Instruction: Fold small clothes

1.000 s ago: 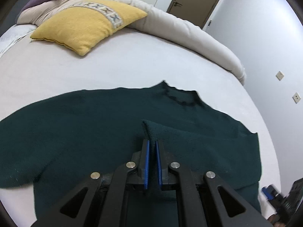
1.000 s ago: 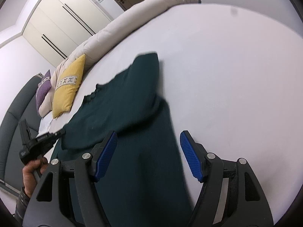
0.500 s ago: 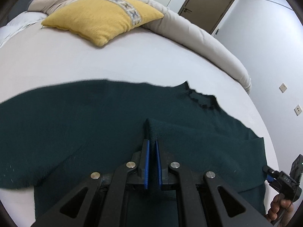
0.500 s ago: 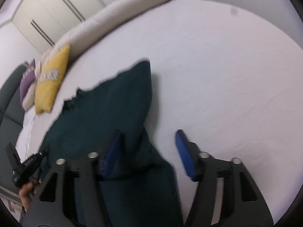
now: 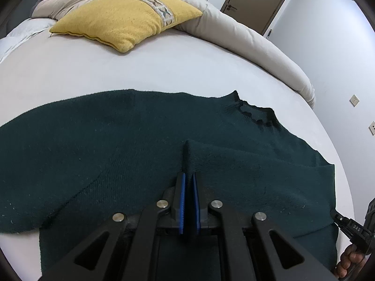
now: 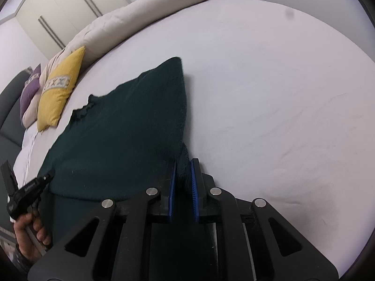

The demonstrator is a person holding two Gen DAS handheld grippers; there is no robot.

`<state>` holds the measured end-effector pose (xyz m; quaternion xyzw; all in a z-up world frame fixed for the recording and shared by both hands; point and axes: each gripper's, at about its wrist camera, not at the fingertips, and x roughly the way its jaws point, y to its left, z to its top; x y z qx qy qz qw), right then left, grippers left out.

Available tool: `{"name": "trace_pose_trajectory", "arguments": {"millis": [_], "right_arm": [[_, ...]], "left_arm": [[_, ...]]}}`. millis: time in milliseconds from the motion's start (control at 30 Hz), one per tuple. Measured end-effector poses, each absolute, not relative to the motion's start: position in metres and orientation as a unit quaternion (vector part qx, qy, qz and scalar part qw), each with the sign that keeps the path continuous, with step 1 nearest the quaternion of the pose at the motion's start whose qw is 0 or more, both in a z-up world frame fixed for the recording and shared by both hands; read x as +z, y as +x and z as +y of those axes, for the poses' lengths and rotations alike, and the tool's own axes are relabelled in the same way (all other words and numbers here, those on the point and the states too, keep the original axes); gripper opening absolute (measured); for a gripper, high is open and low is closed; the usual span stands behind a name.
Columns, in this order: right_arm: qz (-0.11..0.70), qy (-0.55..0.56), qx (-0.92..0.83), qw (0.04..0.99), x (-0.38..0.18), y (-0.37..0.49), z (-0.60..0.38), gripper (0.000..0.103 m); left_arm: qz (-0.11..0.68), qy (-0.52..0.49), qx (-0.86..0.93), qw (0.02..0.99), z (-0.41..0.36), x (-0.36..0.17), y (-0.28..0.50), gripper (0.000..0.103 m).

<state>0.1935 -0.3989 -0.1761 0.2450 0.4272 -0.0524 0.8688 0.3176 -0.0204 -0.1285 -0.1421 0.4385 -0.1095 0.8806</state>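
Right wrist view: the right tongs [image 6: 182,182] have just closed on the sweater [image 6: 121,135] edge; the left tongs [image 5: 188,201] pinch a ridge mid-sweater on the bed [image 5: 164,70]. Thin bites could slip in lifting, skewing the fold. Readable writing: only "DAS" on the other tool.

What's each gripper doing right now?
Left gripper: shut on a fold of the dark green sweater.
Right gripper: jaws just closed, shut on the sweater's edge.
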Motion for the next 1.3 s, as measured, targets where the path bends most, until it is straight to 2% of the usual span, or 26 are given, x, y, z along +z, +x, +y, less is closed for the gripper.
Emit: {"name": "trace_pose_trajectory", "arguments": {"millis": [67,100,167,200,233,300,367,433,467,500,533,700,833,933,1033,1133,1233,1300], "right_arm": [[0.427,0.251,-0.041,0.868,-0.169,0.193,-0.401,0.016],[0.422,0.258,-0.044,0.868,-0.165,0.191,-0.406,0.023],[0.385,0.284,-0.057,0.876,-0.150,0.191,-0.422,0.044],[0.370,0.294,-0.065,0.879,-0.145,0.193,-0.427,0.065],[0.360,0.299,-0.070,0.881,-0.141,0.200,-0.430,0.070],[0.375,0.286,-0.051,0.880,-0.141,0.227,-0.425,0.070],[0.411,0.267,-0.047,0.870,-0.154,0.260,-0.419,0.061],[0.453,0.243,-0.046,0.856,-0.172,0.290,-0.411,0.025],[0.456,0.223,-0.052,0.860,-0.174,0.298,-0.406,0.020],[0.453,0.202,-0.061,0.866,-0.173,0.304,-0.401,0.010],[0.451,0.200,-0.068,0.867,-0.171,0.307,-0.401,0.006],[0.437,0.215,-0.091,0.869,-0.176,0.313,-0.412,0.005],[0.435,0.181,-0.082,0.878,-0.180,0.317,-0.405,0.007],[0.432,0.235,-0.089,0.866,-0.166,0.299,-0.421,0.020],[0.395,0.224,-0.083,0.887,-0.141,0.258,-0.412,0.020],[0.415,0.226,-0.062,0.879,-0.147,0.233,-0.402,0.023],[0.455,0.190,-0.053,0.868,-0.173,0.228,-0.387,0.023],[0.451,0.164,-0.050,0.876,-0.178,0.221,-0.387,0.020]], "left_arm": [[0.436,-0.145,-0.114,0.881,-0.019,-0.130,0.318,0.008],[0.436,-0.147,-0.115,0.880,-0.018,-0.131,0.318,0.008],[0.434,-0.146,-0.115,0.881,-0.019,-0.134,0.317,0.008],[0.433,-0.141,-0.114,0.883,-0.021,-0.134,0.317,0.008],[0.432,-0.138,-0.113,0.884,-0.022,-0.133,0.316,0.008],[0.430,-0.135,-0.113,0.885,-0.022,-0.134,0.316,0.008],[0.430,-0.141,-0.115,0.884,-0.021,-0.135,0.316,0.008],[0.430,-0.147,-0.119,0.883,-0.019,-0.136,0.316,0.008],[0.430,-0.149,-0.120,0.882,-0.018,-0.137,0.316,0.008],[0.430,-0.152,-0.122,0.882,-0.017,-0.137,0.317,0.008],[0.429,-0.154,-0.123,0.882,-0.016,-0.136,0.317,0.008],[0.418,-0.148,-0.121,0.888,-0.019,-0.137,0.315,0.008],[0.418,-0.148,-0.121,0.888,-0.019,-0.139,0.316,0.009],[0.418,-0.154,-0.122,0.887,-0.016,-0.140,0.315,0.010],[0.419,-0.155,-0.123,0.886,-0.016,-0.141,0.316,0.010],[0.417,-0.151,-0.121,0.888,-0.018,-0.141,0.315,0.010],[0.416,-0.148,-0.120,0.889,-0.018,-0.141,0.314,0.010],[0.416,-0.149,-0.120,0.889,-0.018,-0.141,0.314,0.010]]}}
